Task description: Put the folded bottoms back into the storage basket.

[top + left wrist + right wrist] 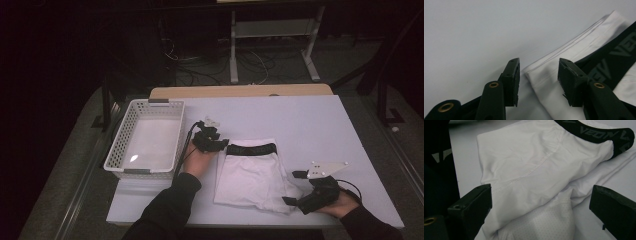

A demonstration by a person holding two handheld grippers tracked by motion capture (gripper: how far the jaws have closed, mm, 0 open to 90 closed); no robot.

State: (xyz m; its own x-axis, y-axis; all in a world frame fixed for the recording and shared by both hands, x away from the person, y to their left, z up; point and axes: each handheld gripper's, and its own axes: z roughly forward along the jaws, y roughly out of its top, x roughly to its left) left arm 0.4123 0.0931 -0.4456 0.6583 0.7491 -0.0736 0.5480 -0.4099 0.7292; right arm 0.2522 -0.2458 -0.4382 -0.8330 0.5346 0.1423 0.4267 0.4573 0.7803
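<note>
The tabletop (310,120) is a pale sheet with a bare wooden strip along its far edge. A white perforated basket (120,145) stands at its left edge, reaching toward the far left corner.

A pair of white underpants (250,175) with a black lettered waistband (250,149) lies flat near the middle of the near edge, waistband toward the far side. In the right gripper view the fabric is folded over itself, with a stitched seam running across it and a dotted mesh layer showing underneath.

The left gripper (212,142) sits between the basket and the garment, at the waistband's left end. In the left gripper view its 2 jaws stand apart, astride the folded white corner (541,75) of the underpants; the pads do not press on the cloth.

The right gripper (292,187) rests at the garment's near right corner, close to the near edge of the tabletop, with its grey 3-cornered plate on top. In the right gripper view its 2 jaws stand wide apart, with the white fabric (529,170) lying between and beyond them, not clamped.
</note>
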